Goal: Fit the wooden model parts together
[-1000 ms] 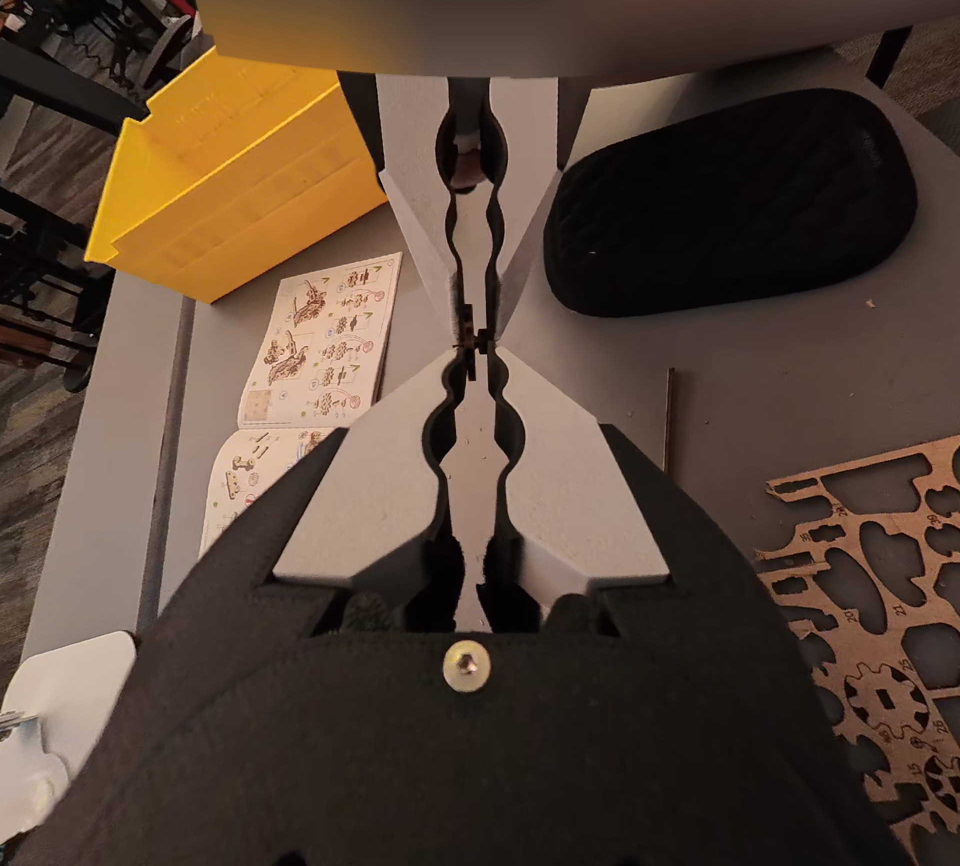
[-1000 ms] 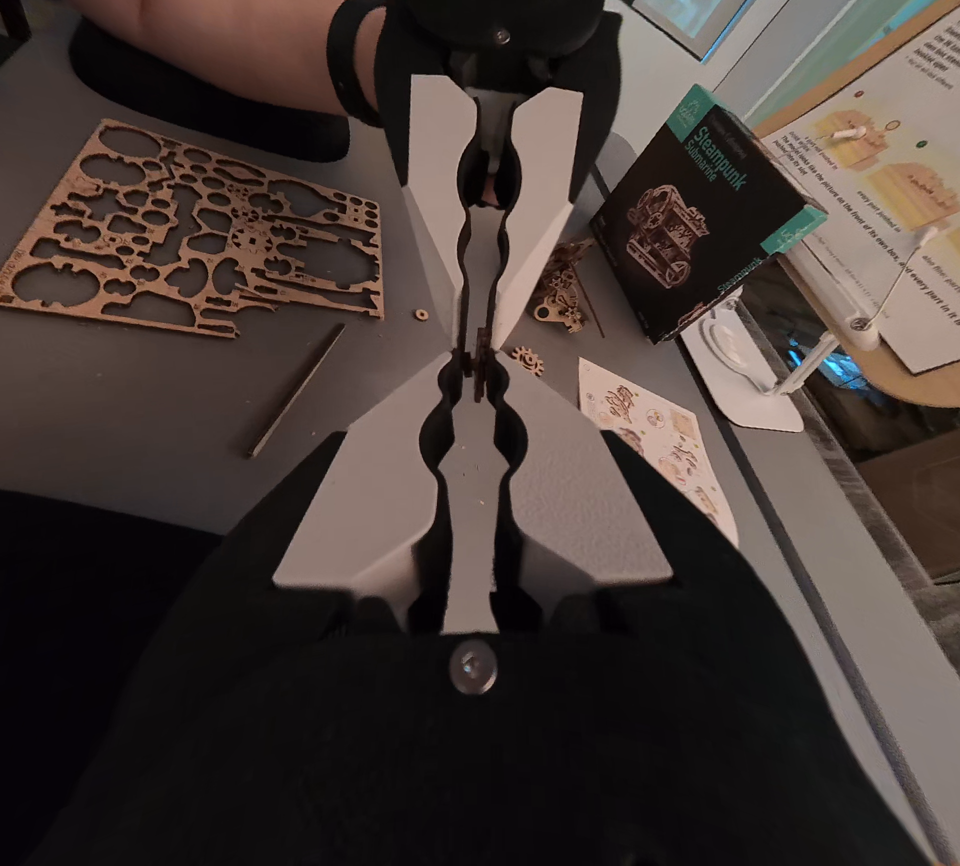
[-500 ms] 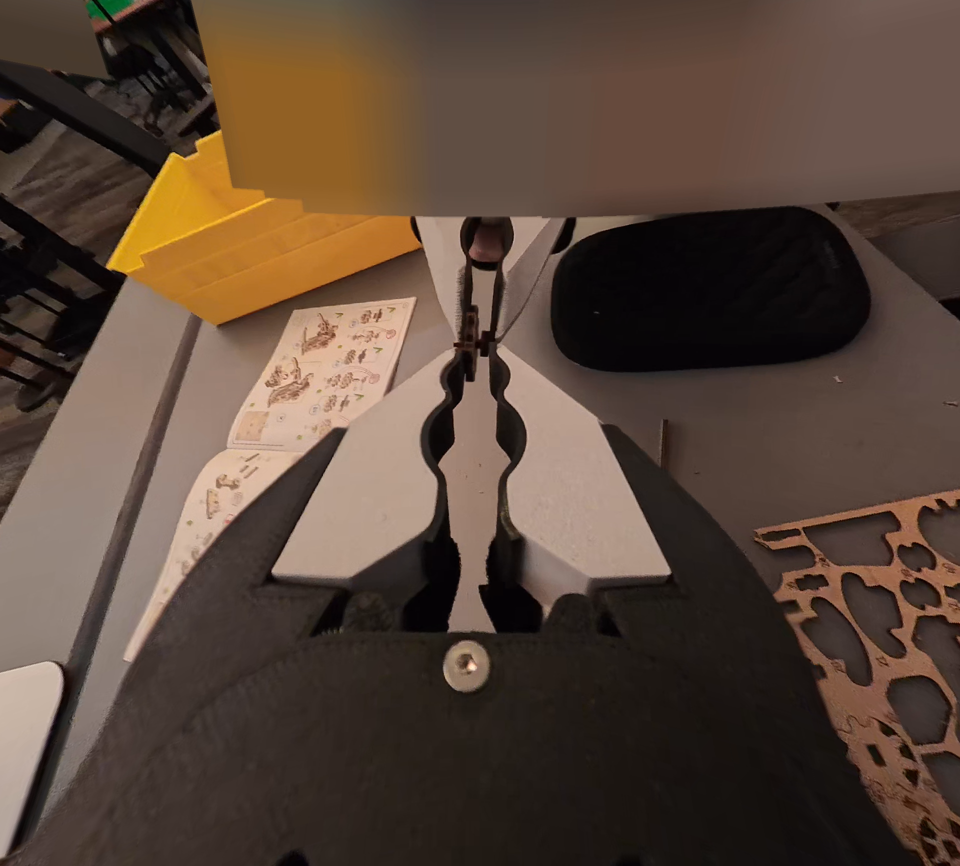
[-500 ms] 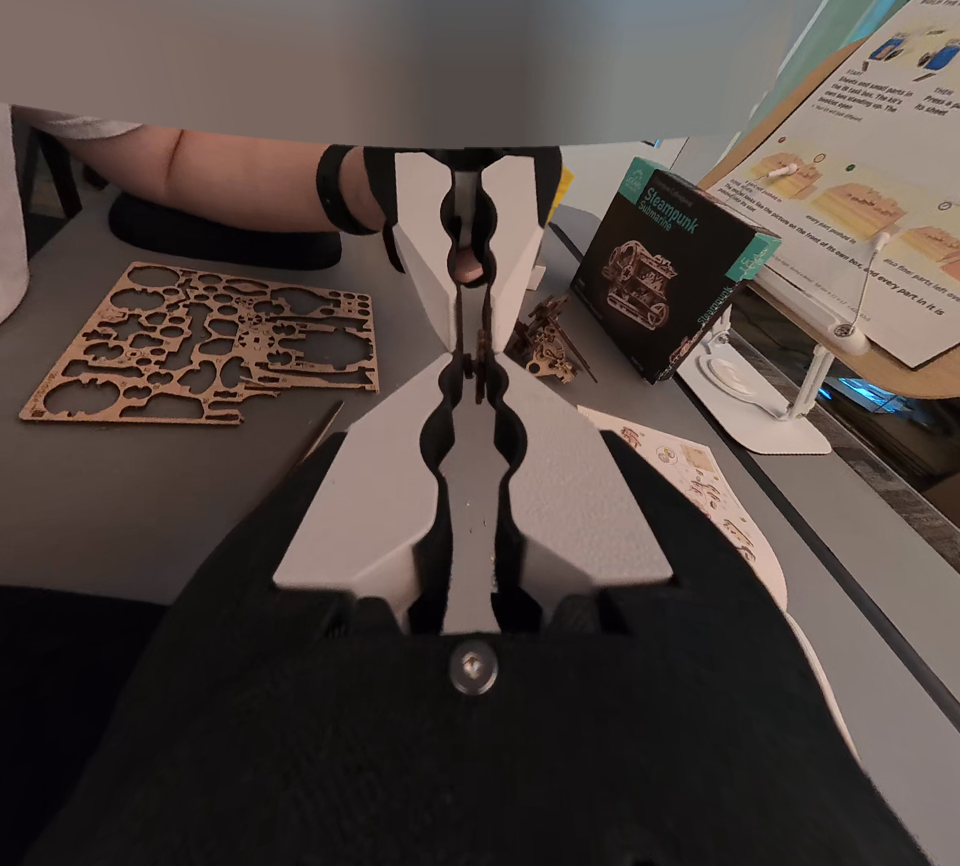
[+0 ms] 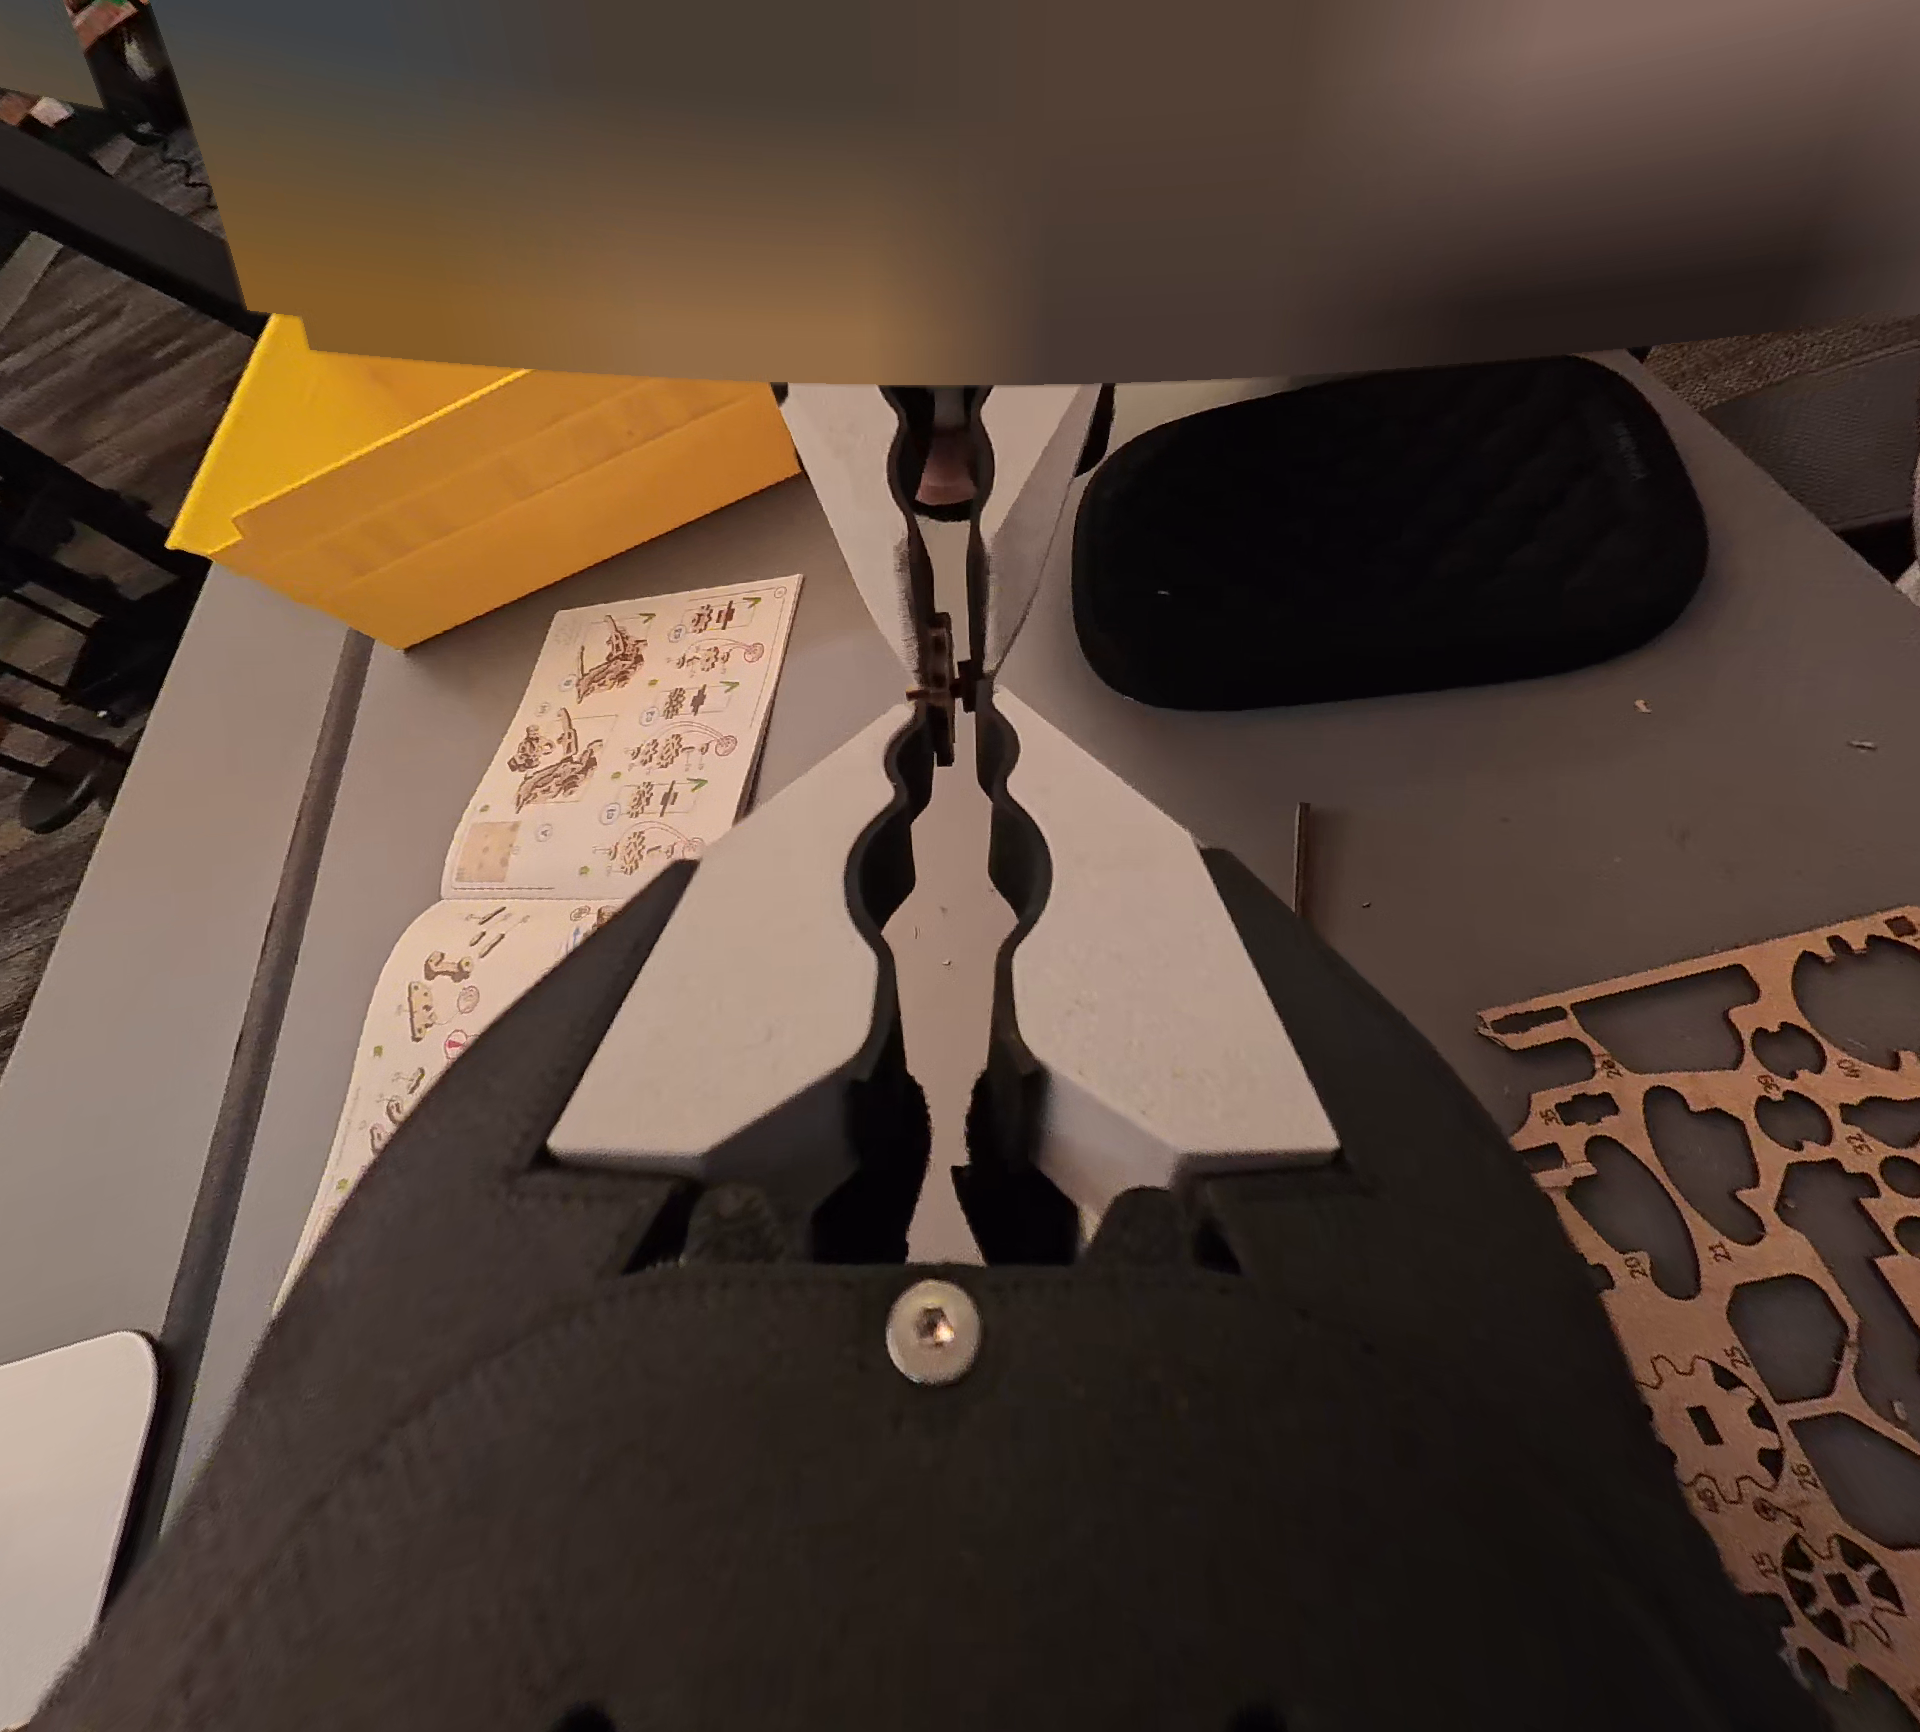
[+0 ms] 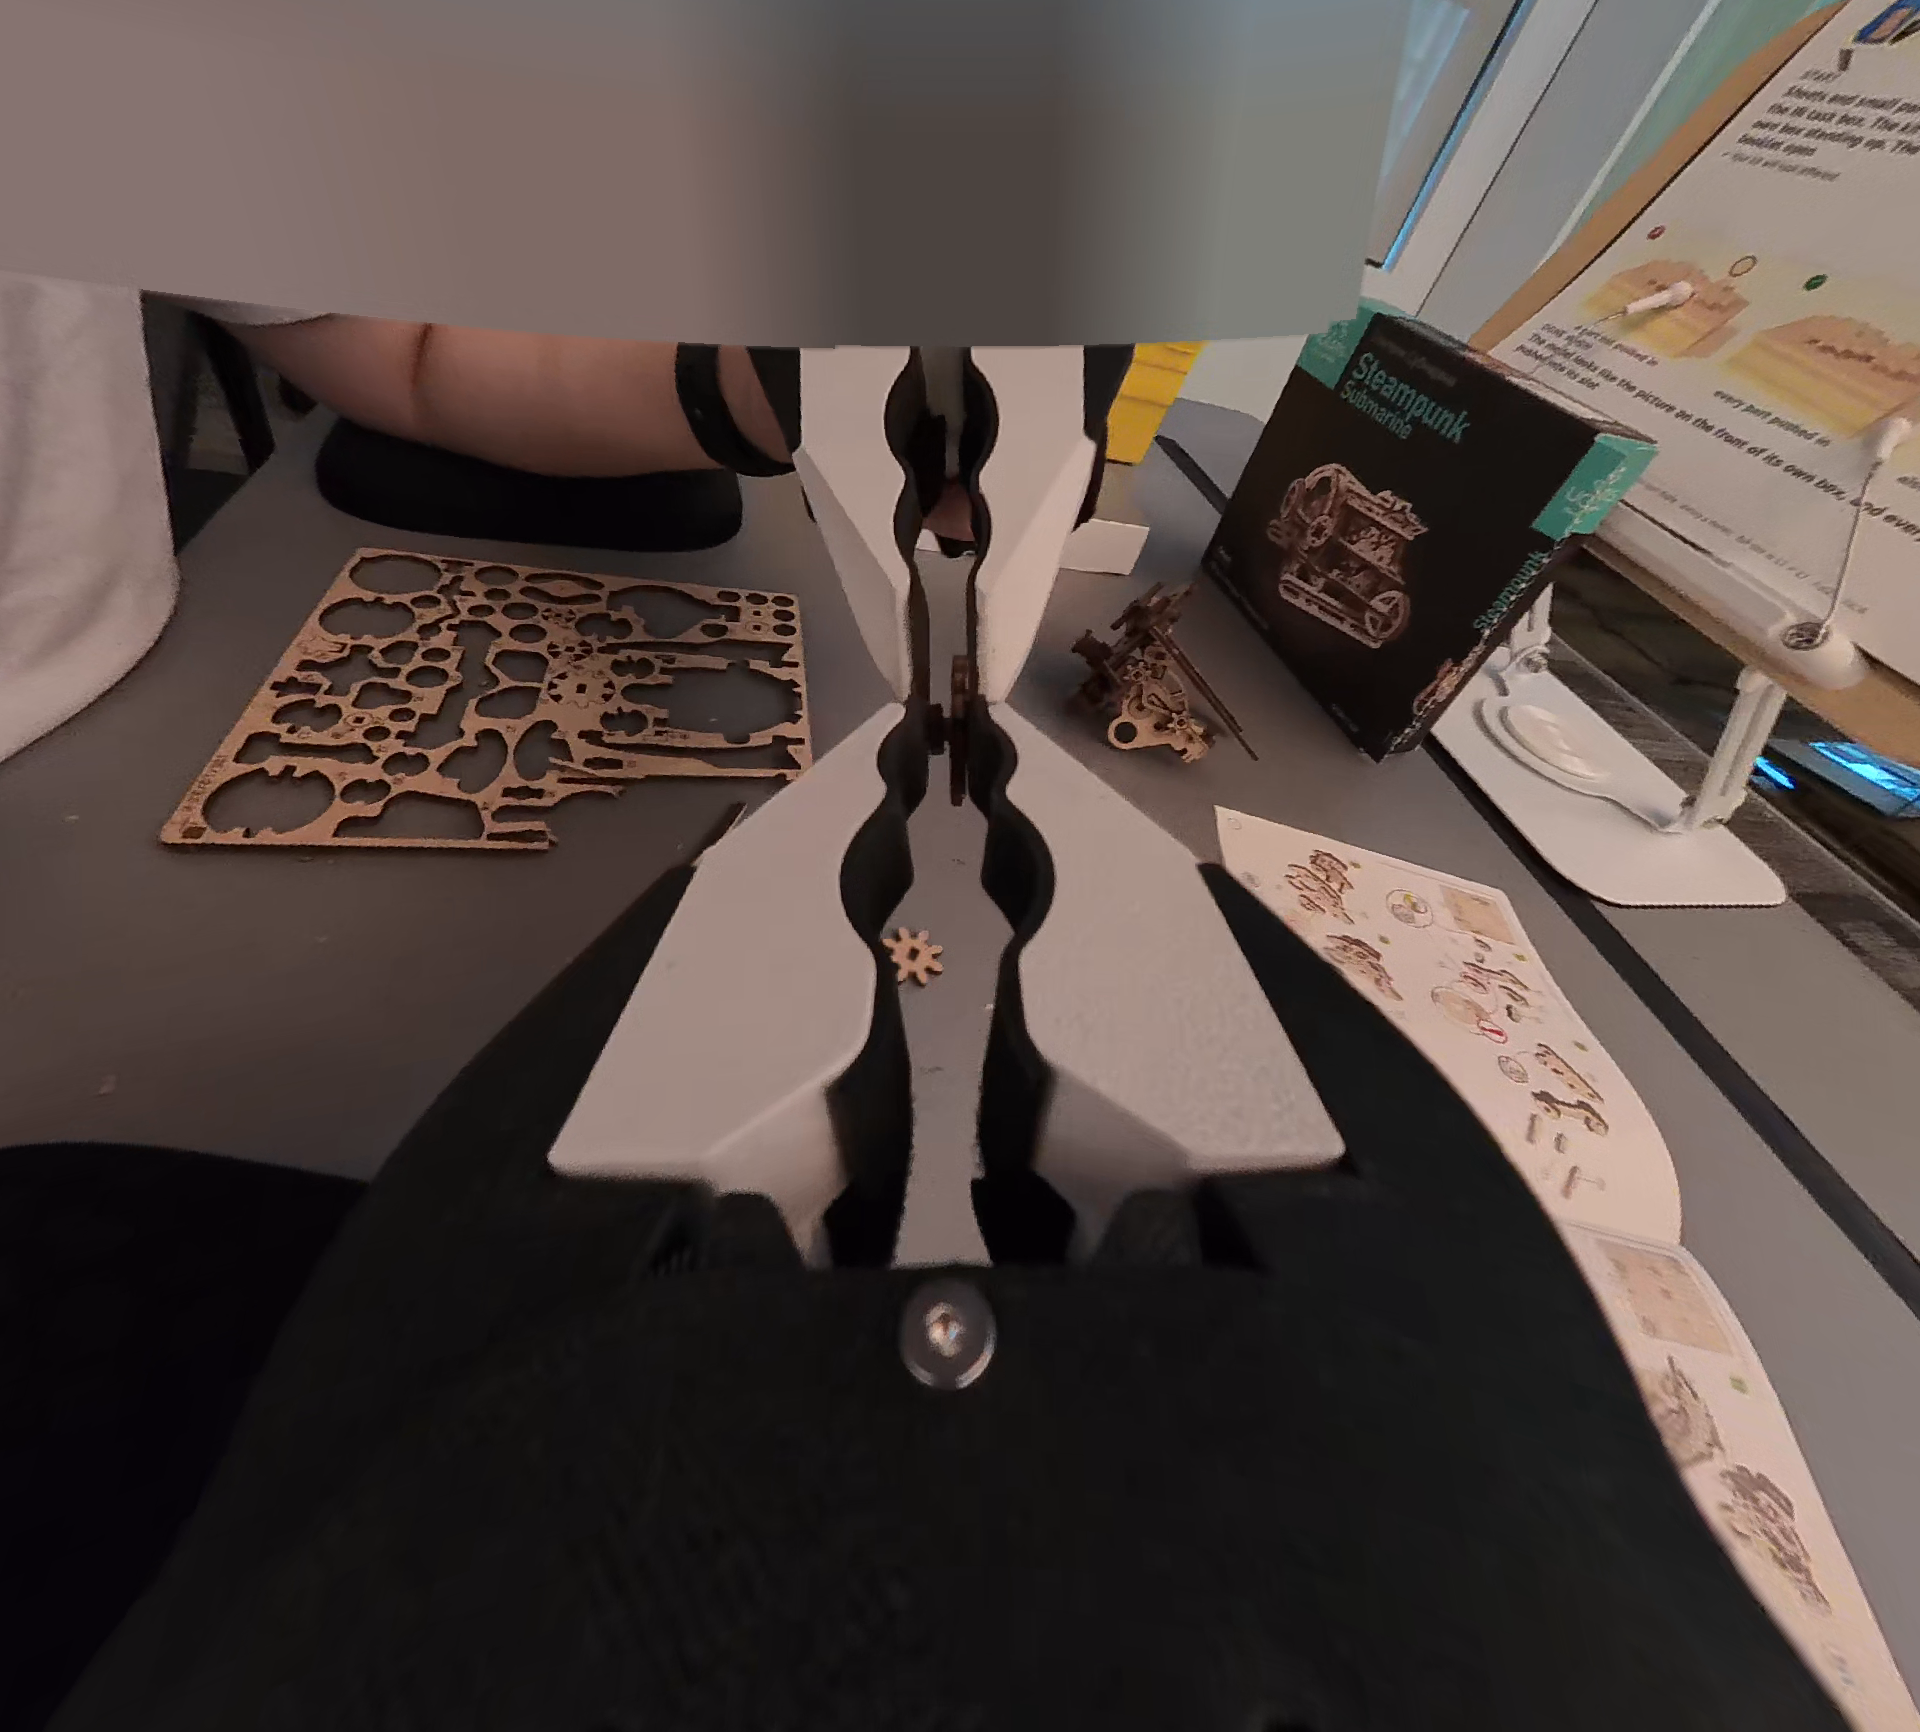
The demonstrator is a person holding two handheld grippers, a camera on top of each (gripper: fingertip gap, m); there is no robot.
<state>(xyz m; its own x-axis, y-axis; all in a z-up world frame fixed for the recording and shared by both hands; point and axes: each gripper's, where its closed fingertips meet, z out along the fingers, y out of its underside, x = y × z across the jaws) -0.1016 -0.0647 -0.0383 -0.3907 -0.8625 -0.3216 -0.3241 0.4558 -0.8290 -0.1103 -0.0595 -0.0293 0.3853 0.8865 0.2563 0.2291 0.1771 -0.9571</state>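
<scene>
Two hand-held grippers are meeting tip to tip above the grey bench [image 5: 1455, 830]. The left hand-held gripper [image 5: 943, 726] is pinching a small dark wooden part [image 5: 941, 690] between its closed tips, and the right hand-held gripper [image 6: 948, 752] is pinching another small wooden piece [image 6: 960, 726] in the same way. In the left wrist view the right one is reaching in from above, its pale fingers [image 5: 852, 519] pointing down at the camera, so the two held pieces are touching or nearly touching at the tips; whether they are already seated in each other is too small to tell.

On the bench, a laser-cut wooden sheet [image 6: 499, 706] with many emptied cut-outs is lying flat to the left in the right wrist view. A small loose wooden gear [image 6: 914, 957] is lying on the bench below the right hand-held gripper, showing through the gap between its fingers. A partly built wooden model [image 6: 1143, 695] is sitting just beside a dark kit box [image 6: 1392, 529], which is standing upright. An open instruction booklet [image 5: 623, 737] is lying near a yellow bin [image 5: 468, 498]. A black padded rest [image 5: 1392, 539] is lying at the far side, and a thin dark stick [image 5: 1301, 861] is lying apart from the sheet.
</scene>
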